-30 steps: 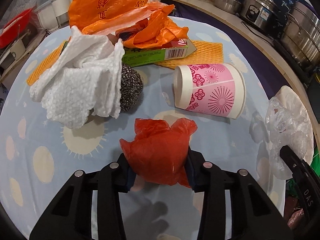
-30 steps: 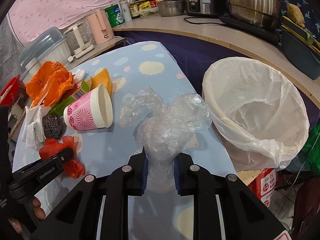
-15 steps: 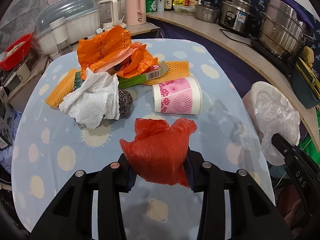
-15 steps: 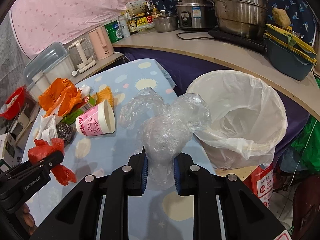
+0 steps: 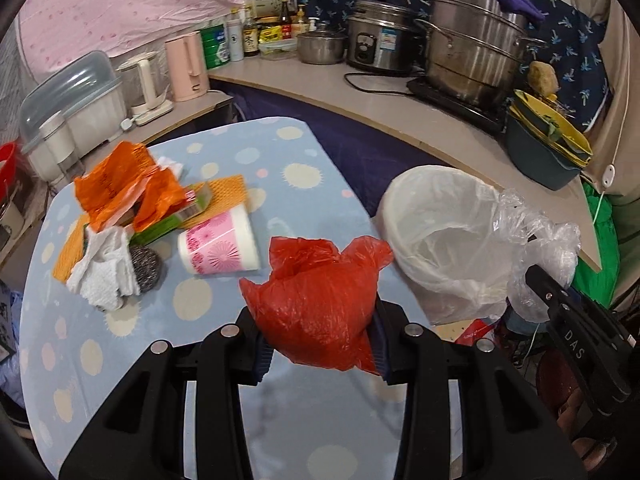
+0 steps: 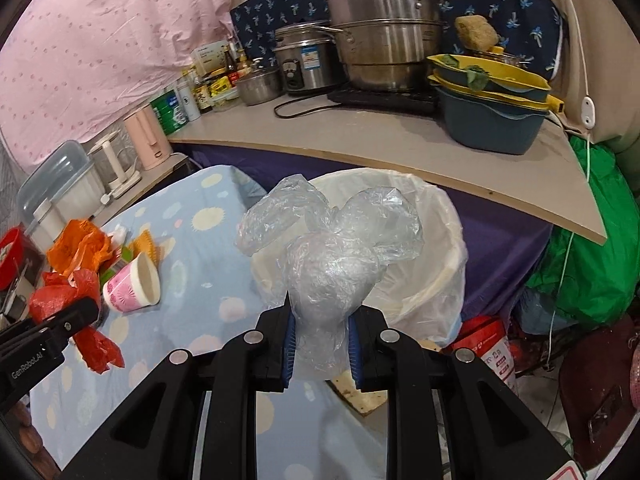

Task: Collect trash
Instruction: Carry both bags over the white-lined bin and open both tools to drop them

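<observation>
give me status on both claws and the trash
Left claw shut on red plastic bag. Right claw shut on clear plastic bag, in front of lined trash bin. Paper cup on table; path clear.

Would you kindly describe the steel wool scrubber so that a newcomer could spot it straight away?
Start at the blue table with its pale sun print and find the trash heap at its left end. Below the orange plastic bag, the steel wool scrubber sits between the crumpled white paper towel and the fallen pink paper cup. It alone is a grey metallic ball.
</observation>
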Demonstrator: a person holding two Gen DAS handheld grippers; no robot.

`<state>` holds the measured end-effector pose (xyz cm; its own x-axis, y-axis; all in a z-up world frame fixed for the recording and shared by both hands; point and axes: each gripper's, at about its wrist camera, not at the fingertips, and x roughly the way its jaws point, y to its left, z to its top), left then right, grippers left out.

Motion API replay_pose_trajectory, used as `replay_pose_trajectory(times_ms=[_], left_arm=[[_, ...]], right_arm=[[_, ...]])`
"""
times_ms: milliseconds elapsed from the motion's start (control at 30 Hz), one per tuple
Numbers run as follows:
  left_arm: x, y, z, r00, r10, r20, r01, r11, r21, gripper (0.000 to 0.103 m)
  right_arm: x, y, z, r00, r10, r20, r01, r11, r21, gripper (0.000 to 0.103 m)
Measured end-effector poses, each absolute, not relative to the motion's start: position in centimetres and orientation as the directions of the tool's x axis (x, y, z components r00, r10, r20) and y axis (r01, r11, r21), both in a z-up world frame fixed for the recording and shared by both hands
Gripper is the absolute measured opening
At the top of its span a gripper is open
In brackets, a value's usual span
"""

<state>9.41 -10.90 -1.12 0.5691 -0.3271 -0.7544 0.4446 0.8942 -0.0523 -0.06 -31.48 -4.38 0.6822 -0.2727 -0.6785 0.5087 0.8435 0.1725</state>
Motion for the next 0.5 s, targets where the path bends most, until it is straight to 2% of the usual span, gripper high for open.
replay_pose_trajectory(times_ms=[233, 500], left_arm=[[11.2, -18.6, -1.5, 0.519, -0.408, -0.751, 0.540, 0.838, -0.081, 0.037], [13.4, -23.6, -3.3, 0.479, -0.424, -0.768, 0.577, 0.812, -0.089, 0.038]], right_arm=[[1.1, -36.8, -5.0, 0.670, -0.293, -0.683, 0.557, 0.806, 0.200, 0.020], [4.5, -39.9, -6.3, 0.663, -0.263, -0.701, 0.564, 0.791, 0.237, 0.024]])
